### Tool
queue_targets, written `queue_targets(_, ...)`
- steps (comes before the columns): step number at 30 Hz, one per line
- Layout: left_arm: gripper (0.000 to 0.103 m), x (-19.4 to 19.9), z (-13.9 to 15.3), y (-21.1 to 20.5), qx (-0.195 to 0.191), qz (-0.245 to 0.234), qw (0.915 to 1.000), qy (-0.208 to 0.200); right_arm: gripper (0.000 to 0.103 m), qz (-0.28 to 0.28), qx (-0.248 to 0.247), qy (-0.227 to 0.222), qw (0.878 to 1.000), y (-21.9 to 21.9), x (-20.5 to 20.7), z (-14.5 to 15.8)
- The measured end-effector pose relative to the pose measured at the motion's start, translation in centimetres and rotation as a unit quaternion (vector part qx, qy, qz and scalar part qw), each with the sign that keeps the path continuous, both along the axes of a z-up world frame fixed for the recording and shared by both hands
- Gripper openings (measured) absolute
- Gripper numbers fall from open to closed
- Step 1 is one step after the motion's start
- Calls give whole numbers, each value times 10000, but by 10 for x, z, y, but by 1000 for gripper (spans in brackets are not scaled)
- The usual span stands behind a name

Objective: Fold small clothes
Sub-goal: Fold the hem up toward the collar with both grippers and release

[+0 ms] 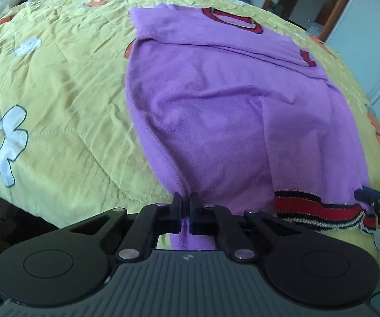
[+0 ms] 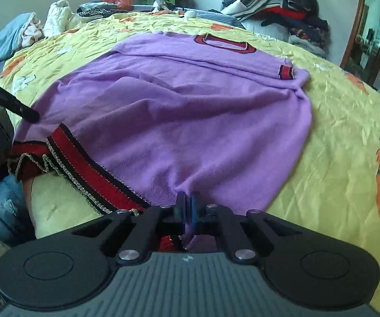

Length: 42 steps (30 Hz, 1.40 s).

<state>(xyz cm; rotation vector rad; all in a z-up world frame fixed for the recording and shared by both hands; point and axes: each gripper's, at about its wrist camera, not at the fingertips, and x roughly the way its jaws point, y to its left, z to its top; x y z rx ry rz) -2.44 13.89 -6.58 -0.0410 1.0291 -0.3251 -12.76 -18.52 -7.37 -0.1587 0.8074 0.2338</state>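
Purple sweater [image 2: 179, 116] lies on the bed [image 2: 335, 132] with sleeves already folded in — left tongs [image 1: 185, 198] and right tongs [image 2: 188, 198] both clamped on its striped hem corners — bottom-to-top fold is left.

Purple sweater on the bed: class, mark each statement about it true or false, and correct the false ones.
1. Both grippers are shut on the sweater. True: left gripper and right gripper each pinch its near edge.
2. The sweater's hem band is green. False: it is red with black stripes.
3. The sweater lies on a yellow quilt. True.
4. The sweater hangs clear of the bed. False: most of it rests on the quilt.
5. The sweater's collar lies at the far end. True.
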Motion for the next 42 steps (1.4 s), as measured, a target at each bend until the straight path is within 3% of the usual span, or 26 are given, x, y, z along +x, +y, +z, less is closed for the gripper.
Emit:
queue_targets(4,6,3,14,15,-104,-143,9998,-73,3,9,-254,-304,9992,-10,-8,19)
queue_targets(10,6,5,33,36,179,-424,9987,-197,2,-317,-631,-389,9967,-36,-24,50)
queue_targets(12,6,3,28,38,385,-580,9975,-136,2,-310,-738,-161,9967,-39,-29,48)
queue_targets(14,6,-2,17,38,598,-747,9954,-55,3,-448,-533,255,9972,-49,-30,35)
queue_targets(16,6,-7,8,42,556,-848,9948,33,5,-487,-431,636,9959,-56,-29,25)
queue_targets(19,13,-10,0,53,-64,-882,9957,290,29,-932,217,473,9943,-76,-30,28)
queue_targets(20,28,-13,-1,54,-200,-861,9958,256,52,-1065,533,414,9920,-83,-29,28)
queue_targets(21,39,-17,-3,54,-309,-842,9957,246,83,-1219,786,345,9888,-90,-28,26)
queue_targets(22,53,-20,-5,54,-406,-886,9949,243,90,-1327,943,329,9861,-95,-27,23)
queue_targets(23,60,-25,-8,52,-482,-928,9942,242,90,-1334,1034,286,9852,-97,-27,21)
queue_targets(25,64,-31,-15,50,-626,-922,9933,304,88,-1245,1004,221,9869,-95,-31,17)
queue_targets(26,64,-33,-18,49,-711,-883,9930,327,78,-1222,943,228,9878,-94,-32,16)
queue_targets(27,64,-35,-23,48,-840,-826,9924,364,58,-1137,993,248,9882,-91,-35,15)
queue_targets(29,62,-34,-33,45,-1153,-688,9895,537,55,-1022,1276,395,9858,-86,-39,9)
queue_targets(30,58,-34,-37,44,-1268,-621,9882,596,44,-985,1300,434,9856,-80,-40,5)
queue_targets(31,33,-32,-40,43,-1359,-585,9869,651,37,-901,1138,433,9885,-72,-39,2)
queue_targets(32,3,-29,-44,42,-1451,-574,9845,798,17,-903,884,308,9915,-64,-40,1)
queue_targets(33,5,-27,-45,42,-1506,-547,9826,942,6,-912,812,252,9922,-62,-39,2)
queue_targets(35,4,-28,-36,46,-1525,-598,9830,823,6,-945,913,99,9913,-65,-41,11)
queue_targets(40,4,-36,13,67,-1770,-869,9798,345,6,-676,478,-506,9953,-60,-54,64)
queue_targets(42,4,-43,21,74,-1671,-986,9806,263,5,-494,332,-646,9961,-57,-63,84)
